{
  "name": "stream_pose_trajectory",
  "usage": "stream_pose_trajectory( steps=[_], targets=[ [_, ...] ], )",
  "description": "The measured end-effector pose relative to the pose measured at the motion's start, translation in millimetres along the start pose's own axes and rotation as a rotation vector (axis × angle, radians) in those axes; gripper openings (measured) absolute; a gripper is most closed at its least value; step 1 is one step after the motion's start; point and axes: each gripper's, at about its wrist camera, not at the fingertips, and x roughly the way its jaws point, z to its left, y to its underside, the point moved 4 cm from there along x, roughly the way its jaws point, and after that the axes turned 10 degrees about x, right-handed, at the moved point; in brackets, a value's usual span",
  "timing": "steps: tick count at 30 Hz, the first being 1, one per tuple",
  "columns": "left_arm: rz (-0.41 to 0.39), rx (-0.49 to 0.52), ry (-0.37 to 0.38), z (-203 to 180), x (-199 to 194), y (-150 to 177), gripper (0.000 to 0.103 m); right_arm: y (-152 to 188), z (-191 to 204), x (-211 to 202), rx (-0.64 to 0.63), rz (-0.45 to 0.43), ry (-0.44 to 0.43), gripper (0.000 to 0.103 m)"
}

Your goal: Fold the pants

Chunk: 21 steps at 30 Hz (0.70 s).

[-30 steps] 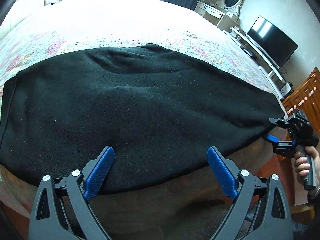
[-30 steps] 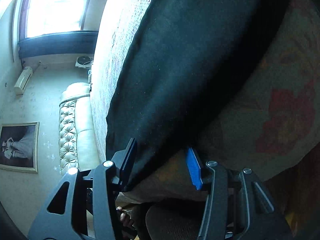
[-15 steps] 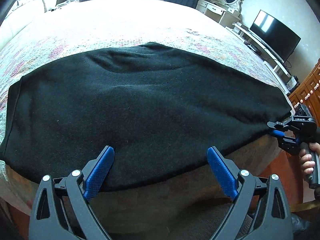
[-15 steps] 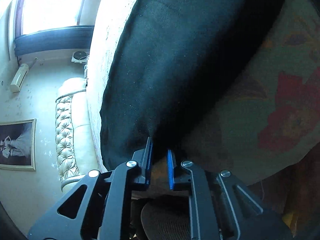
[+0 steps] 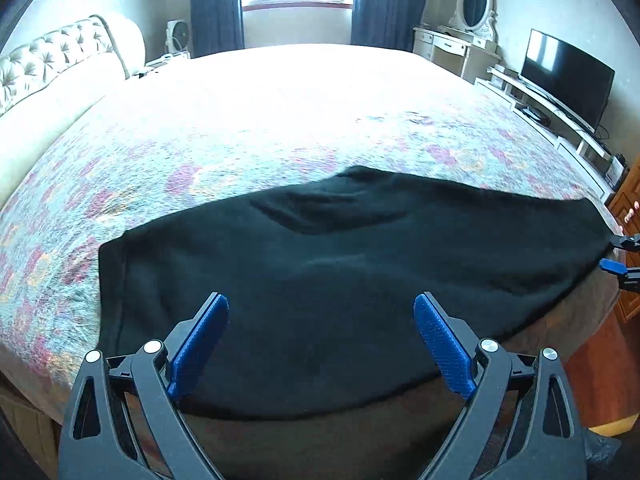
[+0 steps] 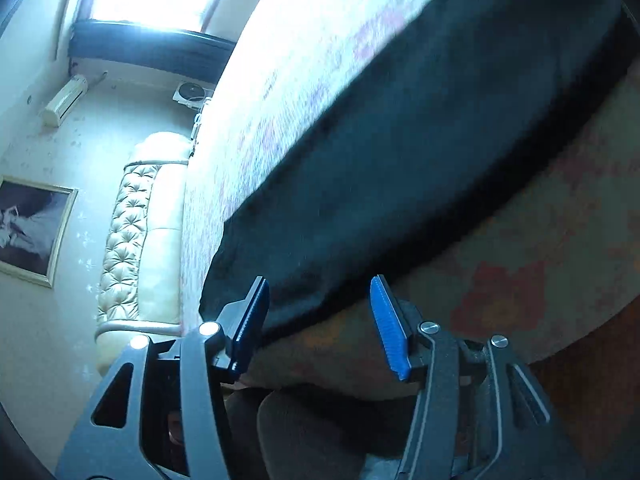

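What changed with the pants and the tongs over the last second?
The right tongs closed at the pants' end half a second ago and now stand open again. The left tongs drew back, showing more of the bed; they stayed open, and the pants stayed flat.

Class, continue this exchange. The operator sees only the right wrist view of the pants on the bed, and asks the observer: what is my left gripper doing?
Observer: The left gripper is open, aimed at the near edge of the black pants, gripping nothing.
Operator: Do the pants lie smooth?
Observer: No, a wrinkle rises near their far edge, about mid-length.
Operator: And the end away from me?
Observer: It lies flat on the floral bedspread, with bedspread showing beyond it.
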Motion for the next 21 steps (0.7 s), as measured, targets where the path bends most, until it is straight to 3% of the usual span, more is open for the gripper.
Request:
stream_pose_trajectory(
  steps=[4,7,8,12,18,21],
  targets=[
    [0.096,-0.148,0.015,60.9,28.2,14.2,0.093,-58.6,-10.4,-57.1,-0.04,-0.187,0.023,0.066],
    [0.236,-0.256,0.037,91.1,54.0,37.4,0.093,-105.4,-36.4,-89.4,-0.042,-0.294,0.113,0.067],
    [0.248,-0.264,0.061,95.0,58.7,42.0,0.093,-119.9,-47.6,-97.1,-0.035,-0.318,0.153,0.067],
    [0.22,-0.219,0.069,91.2,56.0,43.8,0.093,-164.1,-93.6,-110.8,0.038,-0.354,0.238,0.067],
    [0.207,-0.227,0.094,94.7,57.8,44.1,0.093,-198.6,-119.2,-122.8,0.096,-0.492,0.234,0.068],
    [0.2,-0.223,0.098,95.9,58.4,46.0,0.094,-213.7,-139.6,-121.1,0.128,-0.511,0.334,0.072]
  ],
)
